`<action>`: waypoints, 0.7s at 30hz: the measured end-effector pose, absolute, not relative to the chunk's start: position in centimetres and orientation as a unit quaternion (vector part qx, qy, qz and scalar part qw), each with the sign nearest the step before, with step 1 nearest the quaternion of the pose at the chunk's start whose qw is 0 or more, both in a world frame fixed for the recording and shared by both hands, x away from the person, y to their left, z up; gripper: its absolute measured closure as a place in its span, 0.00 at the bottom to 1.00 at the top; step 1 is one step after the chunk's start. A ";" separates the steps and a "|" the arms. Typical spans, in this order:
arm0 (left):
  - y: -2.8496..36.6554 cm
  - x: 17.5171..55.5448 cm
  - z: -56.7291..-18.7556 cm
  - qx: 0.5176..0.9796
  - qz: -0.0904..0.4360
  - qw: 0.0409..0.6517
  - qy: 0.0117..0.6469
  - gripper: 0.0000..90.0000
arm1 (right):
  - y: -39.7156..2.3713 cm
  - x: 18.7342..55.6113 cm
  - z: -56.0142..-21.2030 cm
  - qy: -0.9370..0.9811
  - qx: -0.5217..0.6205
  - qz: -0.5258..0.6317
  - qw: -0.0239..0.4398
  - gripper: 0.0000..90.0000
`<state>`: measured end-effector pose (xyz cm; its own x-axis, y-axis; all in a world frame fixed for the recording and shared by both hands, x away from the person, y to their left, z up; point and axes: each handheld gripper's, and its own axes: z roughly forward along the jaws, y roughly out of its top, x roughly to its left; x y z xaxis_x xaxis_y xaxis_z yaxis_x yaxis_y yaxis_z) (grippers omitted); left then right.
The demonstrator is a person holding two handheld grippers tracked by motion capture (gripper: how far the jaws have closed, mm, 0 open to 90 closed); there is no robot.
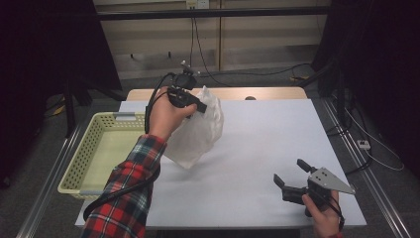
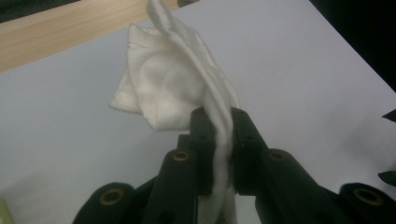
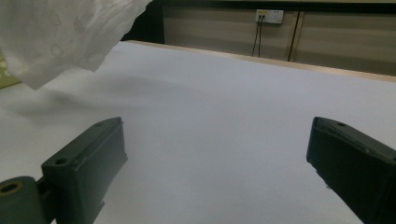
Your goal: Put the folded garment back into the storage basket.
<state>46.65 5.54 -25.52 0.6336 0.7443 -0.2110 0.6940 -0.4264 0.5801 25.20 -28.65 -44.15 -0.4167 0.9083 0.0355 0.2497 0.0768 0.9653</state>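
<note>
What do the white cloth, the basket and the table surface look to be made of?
Cloth: soft white woven fabric, likely cotton; it drapes in folds, with a stitched hem in the left gripper view.
Basket: pale yellow moulded plastic, judging by the regular lattice of holes; slightly glossy.
Table: smooth matte white top, perhaps a sheet or laminate; a wood-look strip runs along the far edge.

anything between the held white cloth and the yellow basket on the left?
Nothing visible. The left gripper is shut on the white cloth, which hangs above the table right beside the yellow basket. The gap between them is open, and the right gripper sits far off, jaws open.
</note>
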 end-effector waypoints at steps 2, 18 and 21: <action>5.7 46.6 -25.4 0.844 0.037 0.322 0.427 0.91 | -28.6 25.2 -44.1 0.663 0.436 0.520 0.317 0.04; 6.9 46.3 -23.5 0.842 0.043 0.323 0.430 0.91 | -28.7 25.4 -44.3 0.656 0.445 0.522 0.313 0.04; 7.3 46.3 -23.2 0.842 0.043 0.320 0.432 0.91 | -28.9 25.4 -44.2 0.655 0.443 0.524 0.316 0.04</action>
<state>46.35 7.25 -23.19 0.6224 0.7557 -0.2039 0.7003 -0.4212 0.5763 25.35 -28.92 -44.19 -0.4084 0.9114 0.0495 0.2490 0.0591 0.9667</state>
